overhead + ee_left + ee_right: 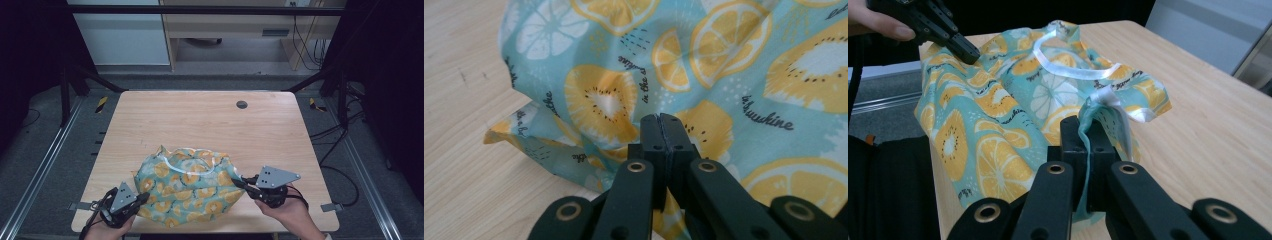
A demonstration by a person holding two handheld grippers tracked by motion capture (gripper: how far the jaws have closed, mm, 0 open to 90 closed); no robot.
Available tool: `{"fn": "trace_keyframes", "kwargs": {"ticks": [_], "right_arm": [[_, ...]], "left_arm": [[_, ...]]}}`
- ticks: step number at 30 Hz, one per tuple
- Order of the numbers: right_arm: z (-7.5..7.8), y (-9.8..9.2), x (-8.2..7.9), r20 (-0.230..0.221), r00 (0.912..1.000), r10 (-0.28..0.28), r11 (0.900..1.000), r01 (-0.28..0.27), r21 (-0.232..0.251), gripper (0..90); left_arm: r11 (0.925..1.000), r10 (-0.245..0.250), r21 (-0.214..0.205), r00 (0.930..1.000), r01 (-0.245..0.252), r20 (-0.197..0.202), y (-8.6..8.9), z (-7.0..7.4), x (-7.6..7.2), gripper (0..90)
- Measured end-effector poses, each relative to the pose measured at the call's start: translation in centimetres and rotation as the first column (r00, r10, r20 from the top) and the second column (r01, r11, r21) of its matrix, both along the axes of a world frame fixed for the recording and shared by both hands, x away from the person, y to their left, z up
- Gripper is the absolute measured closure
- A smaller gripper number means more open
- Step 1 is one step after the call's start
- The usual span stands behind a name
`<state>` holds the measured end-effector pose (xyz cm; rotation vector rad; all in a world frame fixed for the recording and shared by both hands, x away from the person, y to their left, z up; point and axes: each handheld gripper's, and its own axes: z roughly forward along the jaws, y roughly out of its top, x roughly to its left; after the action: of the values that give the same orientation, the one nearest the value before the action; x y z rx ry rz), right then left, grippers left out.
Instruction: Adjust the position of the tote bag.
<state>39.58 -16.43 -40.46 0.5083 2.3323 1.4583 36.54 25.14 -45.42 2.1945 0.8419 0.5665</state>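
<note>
Two hand-held black grippers are clamping opposite sides of a crumpled teal cloth printed with orange and yellow fruit slices [187,187], which is lying on the light wooden tabletop [210,122] in the lower middle of the high view, near the front edge. At the lower left of that frame, the left gripper [142,198] is biting the cloth's lower left border; in the left gripper view its jaws are pressed fully together against the printed fabric [704,75], with a folded corner poking out at the left of the frame. At the lower right of the high view, the right gripper [239,182] is pinching the cloth's right edge, and the right gripper view is showing a thin fold of teal fabric and white ribbon trim [1068,70] squeezed between its clenched jaws. A person's hands are gripping both tools at the bottom edge. A small dark round hole [241,104] is sitting in the upper right part of the tabletop, well apart from the cloth.
</note>
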Motion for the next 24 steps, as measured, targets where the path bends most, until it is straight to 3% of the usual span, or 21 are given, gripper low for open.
{"fn": "trace_keyframes", "kwargs": {"ticks": [4, 8, 9, 11, 14, 24], "right_arm": [[-1.2, -0.3, 0.4, -0.031, 0.9995, 0.000, 0.9999, 0.000, -0.011, 90.0], [-2.3, -0.3, 0.9, -0.056, 0.9984, -0.003, 0.9996, 0.001, -0.027, 90.0], [-2.3, -0.3, 0.9, -0.056, 0.9984, -0.003, 0.9996, 0.001, -0.027, 90.0], [-3.2, -0.3, 1.4, -0.070, 0.9975, -0.010, 0.9986, 0.006, -0.053, 90.0], [-3.9, -0.2, 2.0, -0.081, 0.9966, -0.018, 0.9968, 0.011, -0.079, 90.0], [-5.6, 0.3, 4.0, -0.105, 0.9938, -0.035, 0.9897, 0.020, -0.142, 89.6]], "left_arm": [[0.9997, -0.006, 0.025, 0.9999, 0.006, -0.013, -0.3, -0.5, 0.3, 90.0], [0.9956, -0.018, 0.092, 0.9995, 0.021, -0.027, -0.8, -1.1, 1.0, 90.0], [0.9956, -0.018, 0.092, 0.9995, 0.021, -0.027, -0.8, -1.1, 1.0, 90.0], [0.9912, -0.022, 0.130, 0.9991, 0.027, -0.036, -1.2, -1.6, 1.6, 90.0], [0.9878, -0.020, 0.154, 0.9990, 0.026, -0.039, -1.6, -1.9, 2.4, 90.0], [0.9841, 0.010, 0.178, 0.9994, -0.005, -0.031, -2.4, -2.7, 4.4, 90.0]]}}
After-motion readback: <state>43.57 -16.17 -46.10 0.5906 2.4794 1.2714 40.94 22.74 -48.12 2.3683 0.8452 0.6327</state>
